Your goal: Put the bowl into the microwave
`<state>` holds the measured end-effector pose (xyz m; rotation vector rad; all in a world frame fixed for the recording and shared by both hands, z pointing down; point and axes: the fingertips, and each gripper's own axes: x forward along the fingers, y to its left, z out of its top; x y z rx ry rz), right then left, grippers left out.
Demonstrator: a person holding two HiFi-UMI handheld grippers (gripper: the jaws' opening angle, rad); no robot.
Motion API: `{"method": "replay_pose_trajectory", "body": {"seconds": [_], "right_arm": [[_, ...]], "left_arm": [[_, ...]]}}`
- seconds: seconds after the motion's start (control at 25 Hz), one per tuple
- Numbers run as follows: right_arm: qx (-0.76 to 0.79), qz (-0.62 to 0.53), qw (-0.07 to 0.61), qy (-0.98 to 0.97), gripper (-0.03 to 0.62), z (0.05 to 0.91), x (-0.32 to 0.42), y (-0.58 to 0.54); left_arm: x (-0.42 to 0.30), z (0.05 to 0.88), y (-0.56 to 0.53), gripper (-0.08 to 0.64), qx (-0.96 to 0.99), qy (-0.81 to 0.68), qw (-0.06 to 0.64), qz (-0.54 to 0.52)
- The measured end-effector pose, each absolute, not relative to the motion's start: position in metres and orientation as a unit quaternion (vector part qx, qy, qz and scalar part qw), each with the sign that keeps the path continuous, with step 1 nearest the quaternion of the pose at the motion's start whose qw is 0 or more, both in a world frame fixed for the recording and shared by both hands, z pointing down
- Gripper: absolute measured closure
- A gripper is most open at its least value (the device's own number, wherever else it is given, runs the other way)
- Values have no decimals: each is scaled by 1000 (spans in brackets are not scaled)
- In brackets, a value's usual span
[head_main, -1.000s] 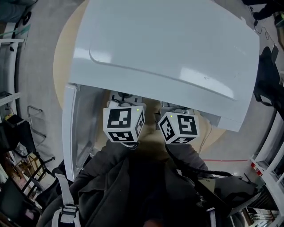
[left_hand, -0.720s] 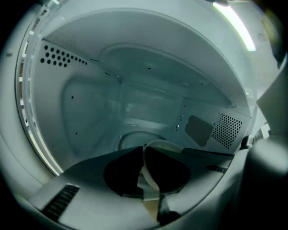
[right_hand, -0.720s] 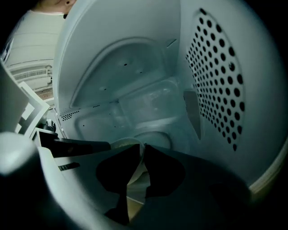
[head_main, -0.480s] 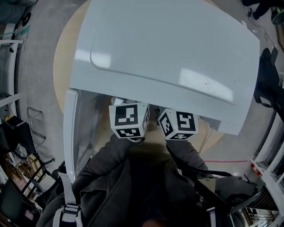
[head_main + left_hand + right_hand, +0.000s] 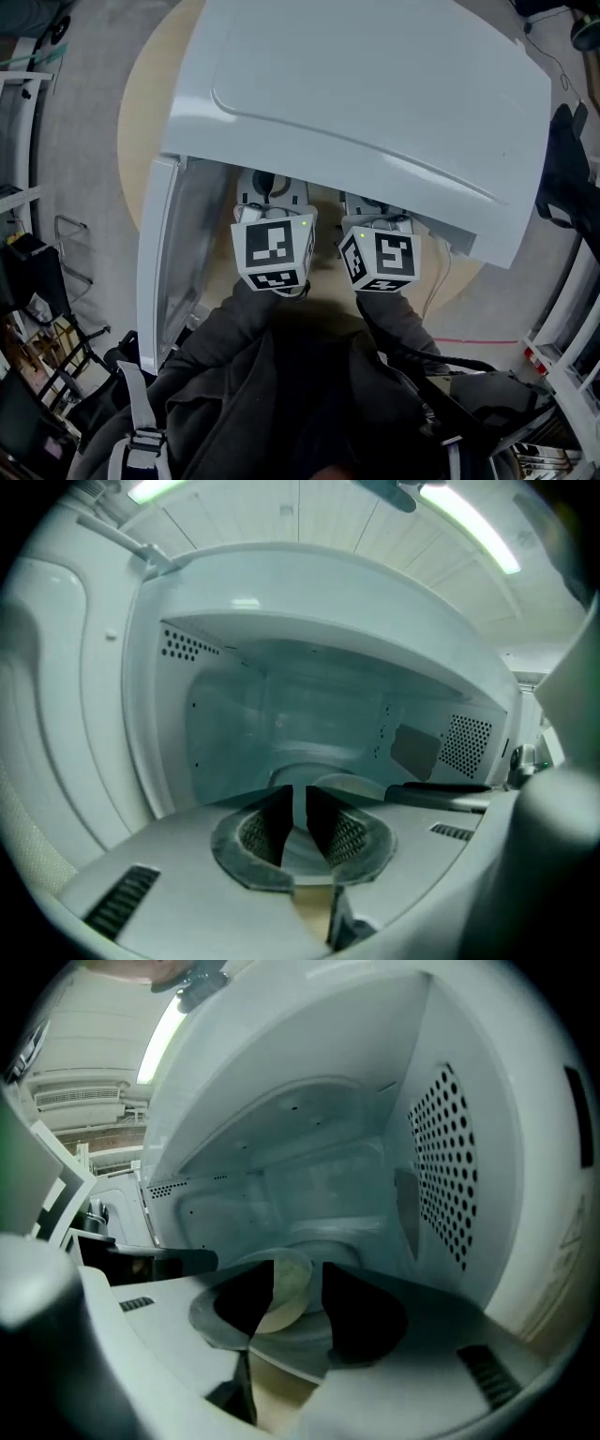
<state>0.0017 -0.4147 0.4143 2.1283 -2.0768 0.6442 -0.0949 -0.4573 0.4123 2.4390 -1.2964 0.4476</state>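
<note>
The microwave (image 5: 375, 103) stands on a round wooden tabletop (image 5: 141, 122) and fills the upper half of the head view. Its door (image 5: 155, 253) is swung open at the left of that frame. Both grippers point into the open cavity from the lower centre of the frame, side by side, with their tips hidden under the microwave's top. The bowl (image 5: 286, 1283) is pale and sits inside the cavity on the turntable (image 5: 305, 1340), at the lower centre of the right gripper view. The right gripper (image 5: 298, 1307) has its jaws wide apart. They have just been opening, and the bowl shows in the gap between them with neither jaw pressing on it. A perforated side wall (image 5: 450, 1166) fills the right of that view. In the left gripper view, the left gripper (image 5: 294, 822) has its jaws close together with a narrow slit between them. Nothing is gripped there. The turntable shows through the slit, and the bowl's rim appears just beyond the right-hand jaw, at the centre of the frame.
</note>
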Motion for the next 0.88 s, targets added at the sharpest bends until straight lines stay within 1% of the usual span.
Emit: {"method": "replay_pose_trajectory", "body": {"seconds": [0.36,0.52,0.6,0.72,0.8,0.88], "right_arm": [[700,188,65,-686,443,400,-5,-382],[694,189,68,-692,443,378,7,-383],[686,199,74,-696,443,386,1,-374],[666,218,80,-709,447,414,-30,-359],[654,230,88,-716,583,426,-41,-356],[648,243,95,-716,583,435,-44,-359]], "left_arm": [[-109,395,-426,522,859,-464,164,142],[-85,375,-428,522,862,-455,175,139],[-81,381,-418,522,864,-447,182,143],[-98,402,-393,523,865,-443,183,146],[-102,411,-387,551,867,-439,186,145],[-100,417,-387,551,867,-436,190,150]]}}
